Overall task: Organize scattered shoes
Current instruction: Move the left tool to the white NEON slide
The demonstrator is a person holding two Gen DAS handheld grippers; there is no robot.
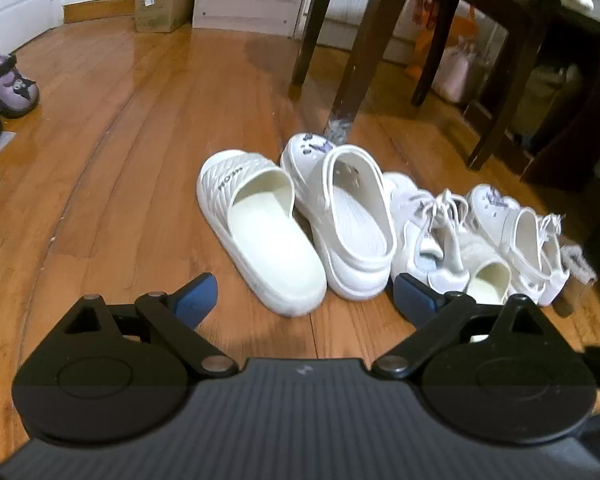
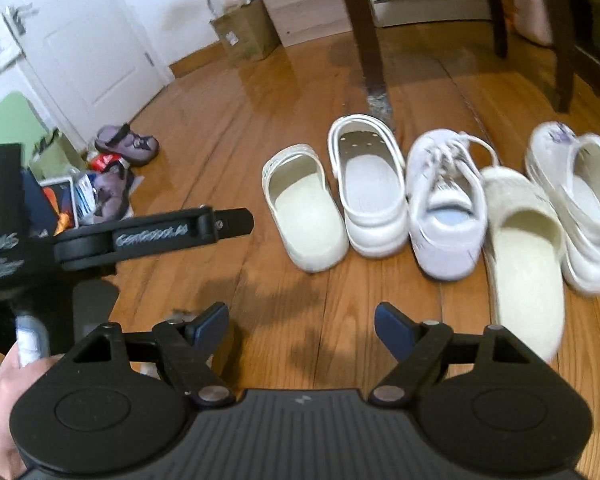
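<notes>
Left gripper: blue-padded fingers spread wide, nothing between them, hovering above the wooden floor. Just ahead of the tips: white slide sandal with quilted strap, heel toward camera, side touching a white clog with purple charms on its toe. Further right, a white lace-up sneaker, partly behind the right finger, then a second charm-decorated clog, all heels toward camera in a rough row. Dark table leg just behind the first clog's toe. Far left, well apart from the row: purple child's sandal. Cardboard box against the far wall.

Right gripper: fingers likewise released, empty, over bare floor. Same row seen beyond the tips, with a second cream slide between sneaker and right-hand clog, blurred, set nearer the camera than its neighbours. Left gripper visible side-on at left edge. Person's hand at lower left. Second purple sandal among clutter beside the white door.
</notes>
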